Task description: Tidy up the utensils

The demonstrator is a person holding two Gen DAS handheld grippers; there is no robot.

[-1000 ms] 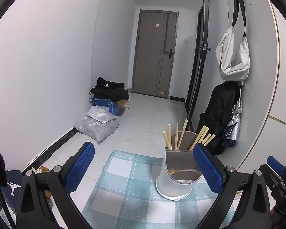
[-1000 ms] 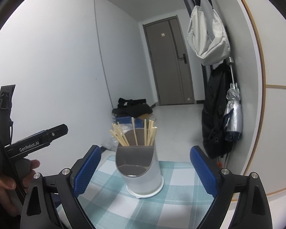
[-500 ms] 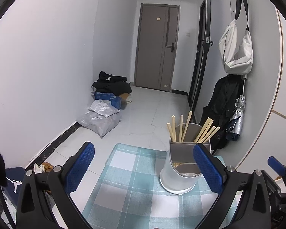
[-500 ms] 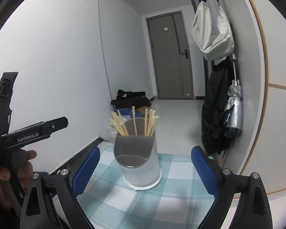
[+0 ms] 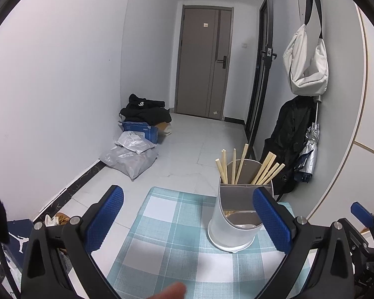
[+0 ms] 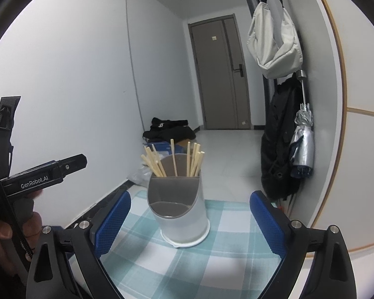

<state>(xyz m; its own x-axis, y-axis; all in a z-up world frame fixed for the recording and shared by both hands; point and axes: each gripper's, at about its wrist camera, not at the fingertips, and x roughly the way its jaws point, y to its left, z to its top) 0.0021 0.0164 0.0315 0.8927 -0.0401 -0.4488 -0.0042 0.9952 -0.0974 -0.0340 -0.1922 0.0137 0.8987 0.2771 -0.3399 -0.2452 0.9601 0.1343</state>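
**Utensil holder (image 6: pixel 179 214), with chopsticks**

Stood upright on checked tablecloth (image 6: pixel 212 269); wooden chopsticks (image 6: pixel 173 158) filled its rear compartment. Right gripper (image 6: pixel 189 221) and left gripper (image 5: pixel 187 219): fingers spread wide, empty, short of the holder.

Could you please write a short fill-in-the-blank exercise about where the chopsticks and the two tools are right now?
1. The chopsticks stand in the holder's ____ compartment.
2. The holder rests on a ____ tablecloth.
3. Both the left tool and the right tool have their jaws ____.
4. Each tool holds ____.

Missing words: rear; checked; open; nothing
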